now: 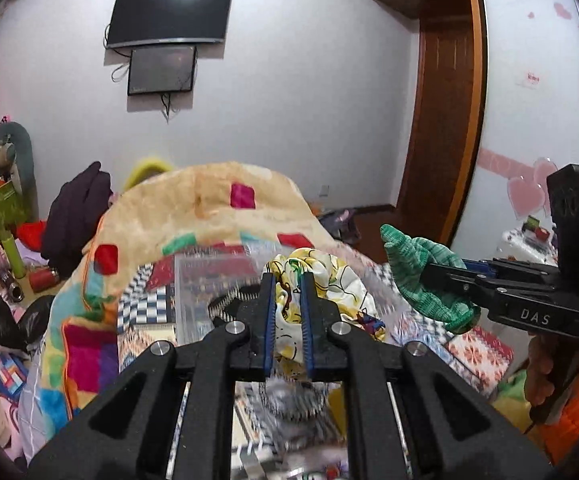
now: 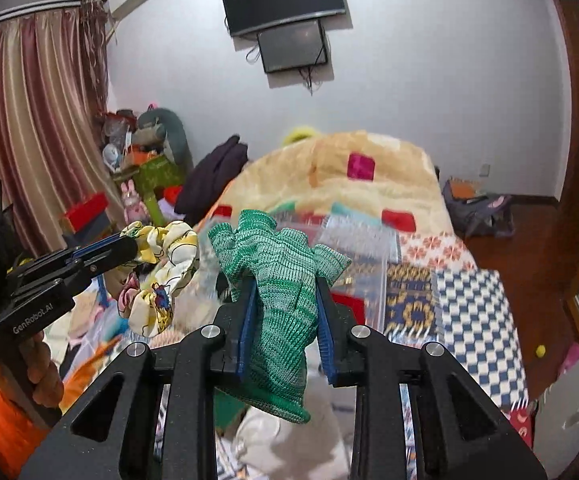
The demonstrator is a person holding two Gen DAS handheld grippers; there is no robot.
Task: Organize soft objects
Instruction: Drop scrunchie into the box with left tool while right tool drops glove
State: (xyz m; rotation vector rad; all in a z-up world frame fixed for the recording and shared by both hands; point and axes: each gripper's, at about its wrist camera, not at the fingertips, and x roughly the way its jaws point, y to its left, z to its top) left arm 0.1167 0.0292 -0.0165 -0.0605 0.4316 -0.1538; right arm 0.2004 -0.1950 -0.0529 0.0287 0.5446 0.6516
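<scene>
My left gripper [image 1: 288, 280] is shut on a yellow and white printed scrunchie [image 1: 321, 276] and holds it in the air over the bed. It also shows at the left of the right wrist view [image 2: 135, 248], with the scrunchie [image 2: 161, 276] hanging from it. My right gripper [image 2: 285, 284] is shut on a green knitted glove [image 2: 281, 292], held up above the bed. In the left wrist view the right gripper [image 1: 429, 270] comes in from the right with the glove [image 1: 421, 276]. A clear plastic box [image 2: 365, 256] lies on the bed beneath both.
A bed with a patchwork cover [image 2: 469, 300] and a folded fleece blanket [image 1: 209, 208] fills the middle. Dark clothes [image 1: 77, 220] and cluttered toys [image 2: 149, 160] stand at the left. A wooden wardrobe [image 1: 445, 120] stands at the right. Screens [image 1: 165, 36] hang on the wall.
</scene>
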